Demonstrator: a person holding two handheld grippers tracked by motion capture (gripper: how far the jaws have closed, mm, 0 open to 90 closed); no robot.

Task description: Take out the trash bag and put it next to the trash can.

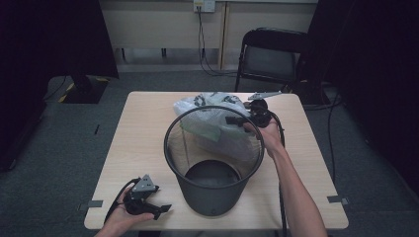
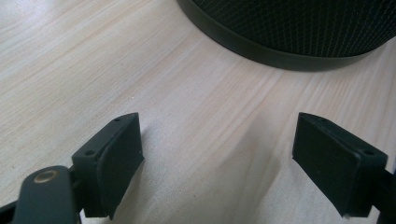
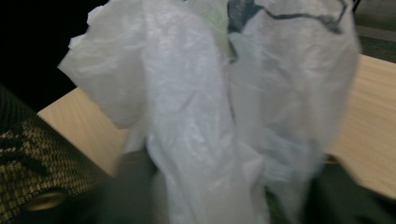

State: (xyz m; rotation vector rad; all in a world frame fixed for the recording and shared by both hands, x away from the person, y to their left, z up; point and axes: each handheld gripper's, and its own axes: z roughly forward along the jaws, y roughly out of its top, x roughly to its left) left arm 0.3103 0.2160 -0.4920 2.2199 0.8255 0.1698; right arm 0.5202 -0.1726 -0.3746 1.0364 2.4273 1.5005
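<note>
One plastic bag [image 1: 210, 118], thin white film with dark print, crumpled on the far side of the table [image 1: 143, 128], just behind the black mesh bin [image 1: 213, 163] and touching its far rim. Part of the bag shows through the mesh.

Right gripper [image 1: 247, 120] is at the bag's right end, over the bin's far-right rim. In the right gripper view a bunched fold of film [image 3: 201, 140] hangs between its blurred jaws. The jaws look drawn in around it, but I can't tell if the pads really bite.

Handling, my read: very light, limp, no shape of its own, slippery between flat pads. A single layer will likely slide out, so pinch a gathered fold or the bag's edge. It will drape and trail when lifted, and can snag the bin rim. The bin is light too and could shift if the film drags on it.

Left gripper [image 1: 157, 210] lies at the near-left of the table, held in the left hand [image 1: 118, 219], jaws spread wide with nothing between them, pointed toward the bin's base [image 2: 280, 51].
</note>
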